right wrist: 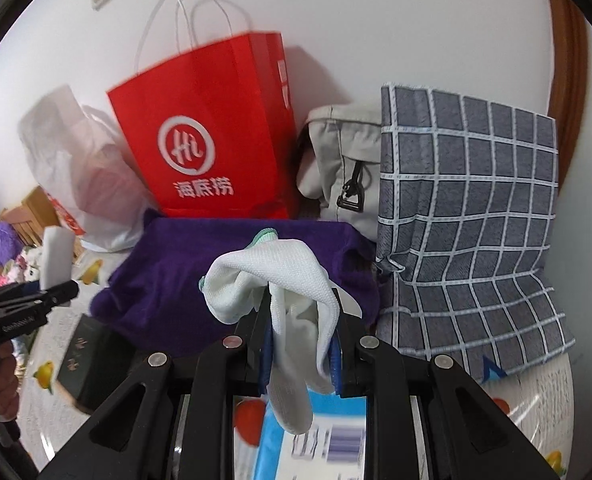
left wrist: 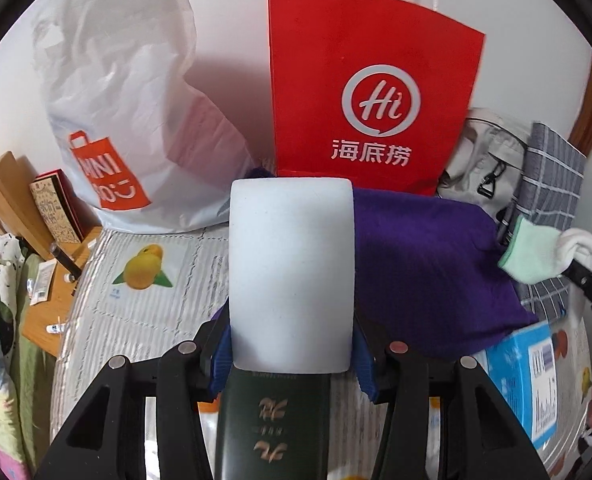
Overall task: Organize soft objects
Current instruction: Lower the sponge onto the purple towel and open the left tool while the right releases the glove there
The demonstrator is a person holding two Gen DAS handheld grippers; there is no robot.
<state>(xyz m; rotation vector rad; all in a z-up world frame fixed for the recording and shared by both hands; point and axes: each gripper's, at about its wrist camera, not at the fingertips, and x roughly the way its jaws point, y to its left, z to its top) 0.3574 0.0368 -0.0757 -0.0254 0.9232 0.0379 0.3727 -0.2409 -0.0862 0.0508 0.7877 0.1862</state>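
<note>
Far left, against the wall, a white plastic shopping bag (left wrist: 136,120) with an orange logo stands slumped on the fruit-printed bed cover (left wrist: 136,308).

The left gripper (left wrist: 292,344) has its jaws closed partway, pinching a white sponge block (left wrist: 292,272) by its near end. The block is rectangular with rounded corners, its face matte and faintly speckled, and it stands up from the blue pads. A dark green box (left wrist: 274,420) lies just under it, close to the camera.

Behind the block, a red paper bag (left wrist: 376,80) with white cord handles stands upright at the wall. A purple cloth (left wrist: 428,264) lies crumpled in front of it, between the two grippers.

The right gripper (right wrist: 302,344) has its jaws nearly together, clamping a white sock (right wrist: 292,280) with a mint-green cuff. The sock is knitted, bunched over the fingertips, and its loose end hangs down between the fingers. A blue and white carton (right wrist: 316,440) lies beneath it.

Far right, a beige canvas bag (right wrist: 344,160) and a grey checked pillow (right wrist: 476,220) lean at the wall.
</note>
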